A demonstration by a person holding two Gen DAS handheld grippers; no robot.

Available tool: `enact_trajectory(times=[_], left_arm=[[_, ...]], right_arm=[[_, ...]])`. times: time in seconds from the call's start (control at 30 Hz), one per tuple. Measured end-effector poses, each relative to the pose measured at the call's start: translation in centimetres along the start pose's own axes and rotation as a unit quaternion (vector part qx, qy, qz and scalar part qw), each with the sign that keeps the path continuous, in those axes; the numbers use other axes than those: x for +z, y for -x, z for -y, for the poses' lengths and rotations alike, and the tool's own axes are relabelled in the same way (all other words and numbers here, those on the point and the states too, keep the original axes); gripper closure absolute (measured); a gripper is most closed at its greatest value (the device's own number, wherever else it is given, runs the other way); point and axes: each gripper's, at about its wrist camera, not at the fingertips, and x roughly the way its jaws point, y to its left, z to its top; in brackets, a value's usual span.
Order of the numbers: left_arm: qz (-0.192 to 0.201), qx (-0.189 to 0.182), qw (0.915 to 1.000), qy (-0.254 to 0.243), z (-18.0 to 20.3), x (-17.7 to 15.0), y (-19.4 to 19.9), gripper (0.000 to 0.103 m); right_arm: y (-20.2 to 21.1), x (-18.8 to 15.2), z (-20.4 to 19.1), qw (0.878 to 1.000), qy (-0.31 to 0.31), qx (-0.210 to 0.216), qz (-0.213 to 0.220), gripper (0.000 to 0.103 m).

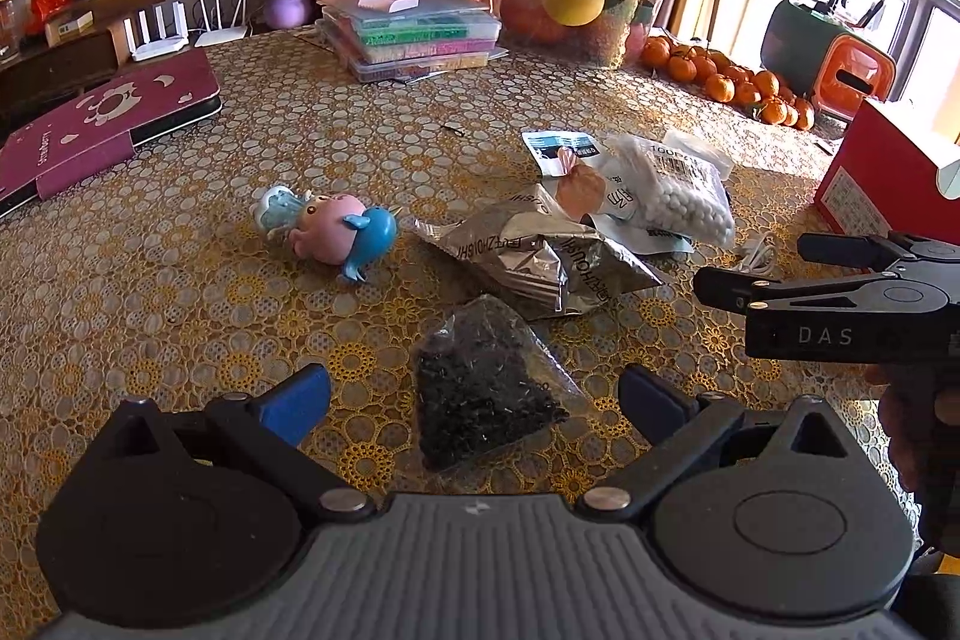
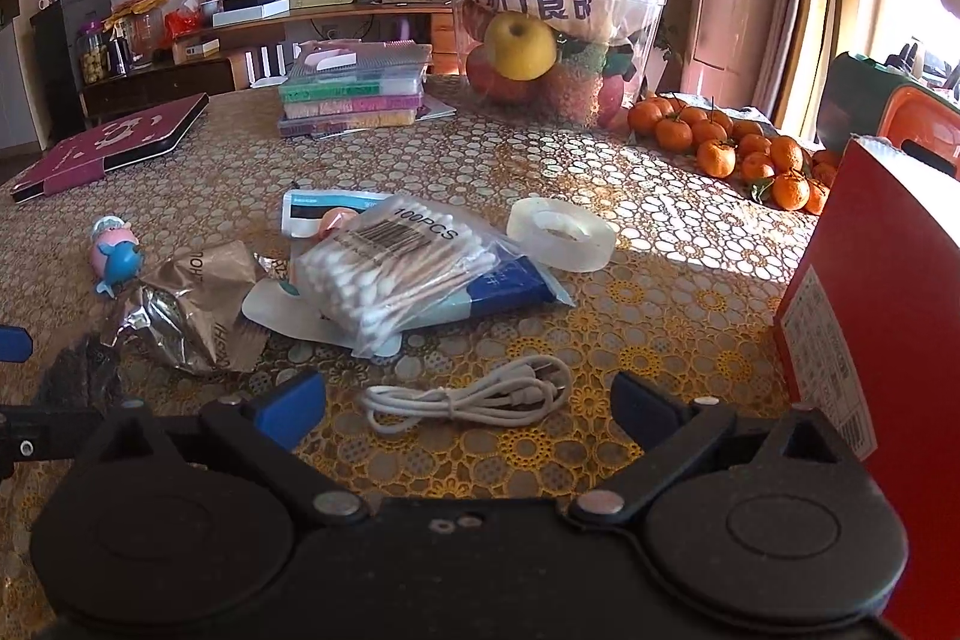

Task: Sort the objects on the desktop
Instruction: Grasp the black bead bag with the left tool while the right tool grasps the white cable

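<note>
Risk is mine: left gripper [image 1: 474, 388] wide over the near bag of dark bits [image 1: 480, 394], right gripper [image 2: 468, 400] wide over the white cable [image 2: 468, 394], and thin film or loose coils may slip my pinch.
</note>
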Motion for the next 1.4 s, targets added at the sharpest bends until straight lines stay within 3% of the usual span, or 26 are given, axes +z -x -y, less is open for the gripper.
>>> enact_trajectory(times=[0.2, 0.37, 0.8, 1.2, 1.27, 1.33, 1.4], left_arm=[[0.000, 0.001, 1.0000, -0.001, 0.1, -0.2, -0.4, 0.001], [-0.002, -0.004, 1.0000, 0.001, 0.0, -0.2, -0.5, 0.007], [0.005, -0.015, 0.9999, 0.004, 0.1, -0.4, -0.4, 0.031], [0.004, -0.028, 0.9995, 0.011, 0.0, -0.4, -0.1, 0.046], [0.002, -0.030, 0.9995, 0.009, 0.1, -0.4, 0.1, 0.051], [0.000, -0.033, 0.9994, 0.009, 0.1, -0.4, 0.3, 0.063], [-0.002, -0.035, 0.9993, 0.010, 0.1, -0.4, 0.4, 0.064]], right_arm=[[-0.6, 0.0, 0.0, 1.000, 0.007, 0.002, -0.007, 0.009], [-0.7, 0.0, 0.2, 1.000, 0.000, 0.008, -0.008, 0.012], [-0.4, 0.1, 0.3, 1.000, -0.005, 0.008, -0.003, 0.024], [0.5, -0.1, 0.1, 1.000, -0.006, 0.009, -0.001, 0.026], [0.9, -0.1, 0.1, 1.000, -0.006, 0.008, -0.001, 0.026], [1.4, -0.3, 0.1, 1.000, -0.007, 0.008, 0.001, 0.026], [1.8, -0.5, 0.0, 1.000, -0.010, 0.008, 0.003, 0.026]])
